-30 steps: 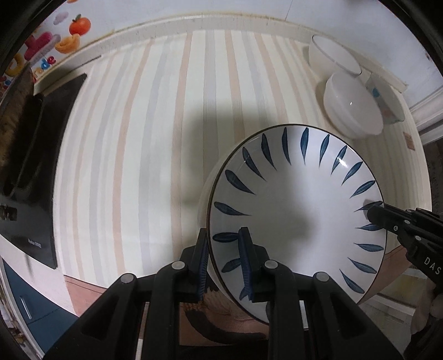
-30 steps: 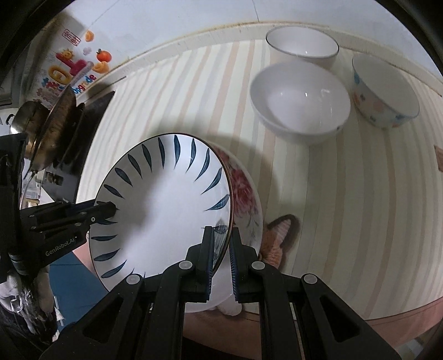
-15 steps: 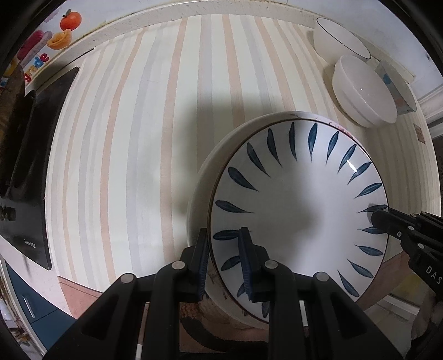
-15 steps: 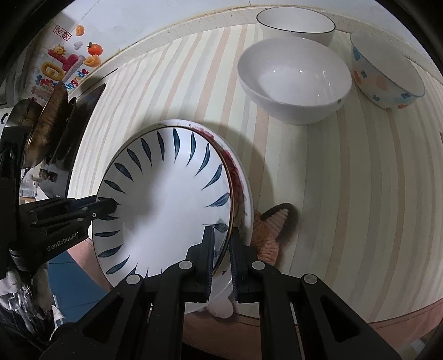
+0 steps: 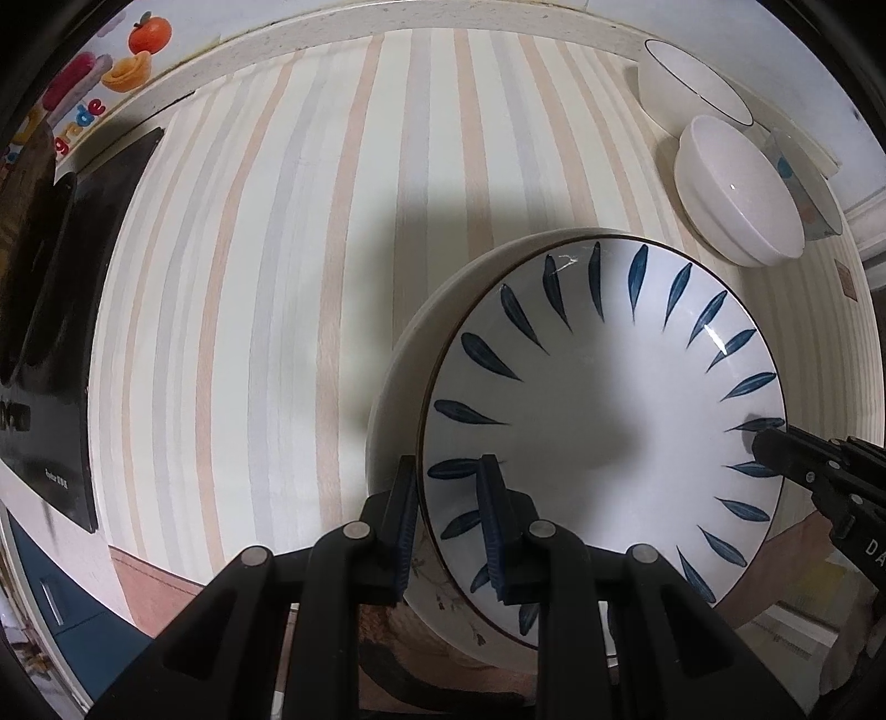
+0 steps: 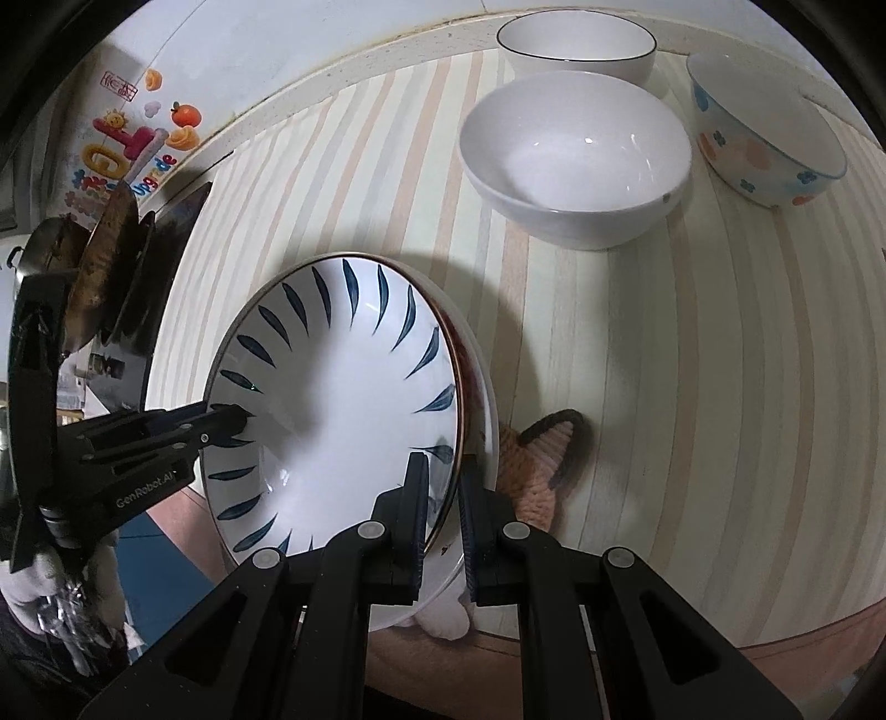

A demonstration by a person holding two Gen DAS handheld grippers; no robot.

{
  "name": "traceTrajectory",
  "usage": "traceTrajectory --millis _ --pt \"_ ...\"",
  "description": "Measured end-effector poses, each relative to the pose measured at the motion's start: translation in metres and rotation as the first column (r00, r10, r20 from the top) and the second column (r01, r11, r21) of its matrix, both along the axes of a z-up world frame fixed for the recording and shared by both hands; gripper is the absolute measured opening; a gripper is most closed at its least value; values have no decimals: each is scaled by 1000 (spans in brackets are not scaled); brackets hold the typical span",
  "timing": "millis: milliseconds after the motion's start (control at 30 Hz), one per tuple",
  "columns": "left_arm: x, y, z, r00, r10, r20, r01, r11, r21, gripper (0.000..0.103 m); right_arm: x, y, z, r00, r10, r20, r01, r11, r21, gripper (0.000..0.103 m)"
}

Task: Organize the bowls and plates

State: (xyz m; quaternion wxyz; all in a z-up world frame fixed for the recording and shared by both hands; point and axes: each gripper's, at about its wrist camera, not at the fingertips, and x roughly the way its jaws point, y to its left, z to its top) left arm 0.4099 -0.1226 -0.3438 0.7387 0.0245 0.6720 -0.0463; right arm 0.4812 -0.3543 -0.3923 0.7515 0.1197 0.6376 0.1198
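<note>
1. Left gripper [image 5: 447,512] is clamped on the leaf plate's [image 5: 603,421] rim at its 8 o'clock.
2. Right gripper [image 6: 443,507] pinches the opposite rim.
3. The leaf plate sits over a floral plate [image 6: 480,399] on the striped table [image 5: 277,277].
4. Three bowls stand at 1 o'clock: white bowl [image 6: 576,160], rimmed bowl [image 6: 576,47], spotted bowl [image 6: 764,133].

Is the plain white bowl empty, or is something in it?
Empty: the right wrist view looks into the plain white bowl and shows only bare glazed white inside.

Your left claw [image 5: 448,520] points straight down, clamped tight; your right claw [image 6: 443,509] at three o'clock, tilted steeply, clamped too.
</note>
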Motion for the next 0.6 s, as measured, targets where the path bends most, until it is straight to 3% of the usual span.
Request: traceTrajectory --millis 367,600 --pt "-11 9 5 997 75 13 -75 997 7 19 0 -6 0 1000 13 -25 -13 1000 28 13" --pt "-36 14 41 994 92 58 -91 996 -23 19 -18 1 36 999 16 31 -15 999 -35 13"
